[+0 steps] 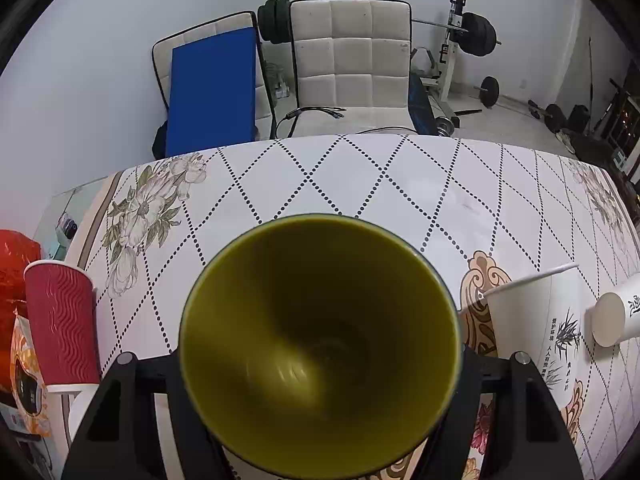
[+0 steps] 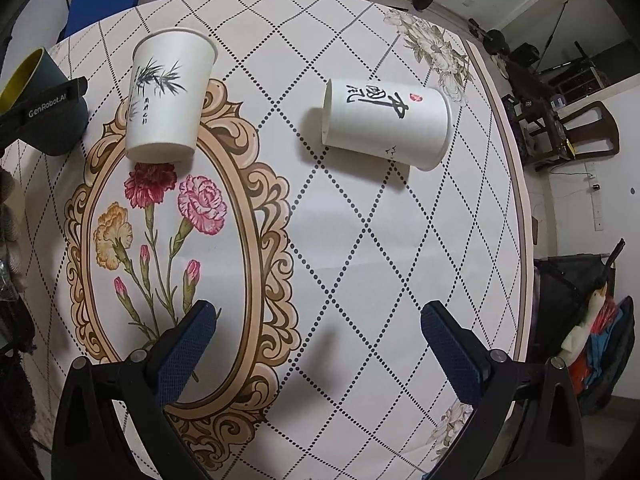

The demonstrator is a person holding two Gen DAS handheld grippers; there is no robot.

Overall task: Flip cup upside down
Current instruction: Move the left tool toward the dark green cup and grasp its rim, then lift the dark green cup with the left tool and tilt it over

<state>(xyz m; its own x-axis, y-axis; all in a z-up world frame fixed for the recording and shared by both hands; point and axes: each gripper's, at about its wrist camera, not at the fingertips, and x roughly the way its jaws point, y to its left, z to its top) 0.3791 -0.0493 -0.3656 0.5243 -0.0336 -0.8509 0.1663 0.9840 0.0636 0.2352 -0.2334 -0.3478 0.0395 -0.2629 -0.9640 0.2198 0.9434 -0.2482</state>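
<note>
My left gripper (image 1: pixel 320 364) is shut on a dark cup with a yellow-green inside (image 1: pixel 320 344); its mouth faces the camera and fills the lower middle of the left wrist view. The same cup (image 2: pixel 44 92) shows at the far left of the right wrist view, clamped by the left gripper above the table. My right gripper (image 2: pixel 318 316) is open and empty over the table's near side. A white paper cup with bamboo print (image 2: pixel 168 100) stands upright. A second white cup with calligraphy (image 2: pixel 386 122) lies on its side.
The round table (image 2: pixel 360 240) has a floral, diamond-dotted cloth. A red ribbed paper cup (image 1: pixel 60 324) stands at the left edge beside an orange bag (image 1: pixel 16 280). Chairs (image 1: pixel 352 64) and weight equipment (image 1: pixel 476 36) stand behind the table.
</note>
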